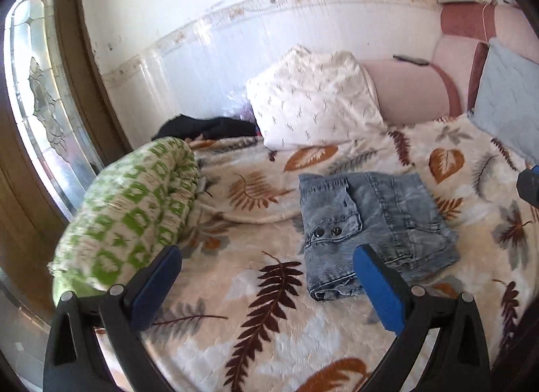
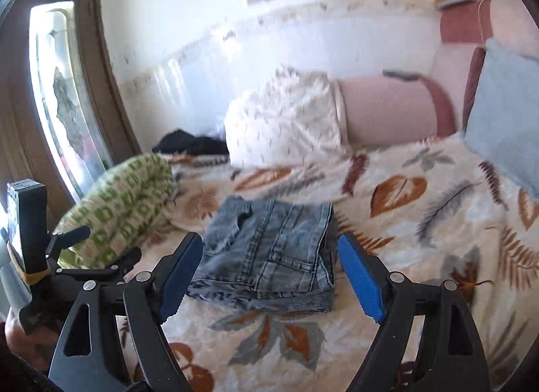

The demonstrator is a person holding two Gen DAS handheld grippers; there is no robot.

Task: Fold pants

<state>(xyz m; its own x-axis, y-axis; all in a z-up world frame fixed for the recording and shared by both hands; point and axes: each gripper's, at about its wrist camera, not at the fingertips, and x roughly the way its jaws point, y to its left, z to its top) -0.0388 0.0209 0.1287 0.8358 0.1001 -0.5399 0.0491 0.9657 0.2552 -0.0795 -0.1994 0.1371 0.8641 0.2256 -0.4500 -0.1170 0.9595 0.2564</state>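
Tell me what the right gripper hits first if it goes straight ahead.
Most likely the folded jeans: they lie directly ahead, between the open right gripper's fingers, on the blanket. Depth is unclear.

The right gripper (image 2: pixel 269 257) hangs above the leaf-print blanket (image 2: pixel 421 223) with its blue-padded jaws spread wide and nothing between them. Beyond the fingertips lie the denim pants (image 2: pixel 269 253), folded into a compact stack. A green-patterned bundle (image 2: pixel 124 203) sits to their left, a white pillow (image 2: pixel 286 119) behind, blurred.
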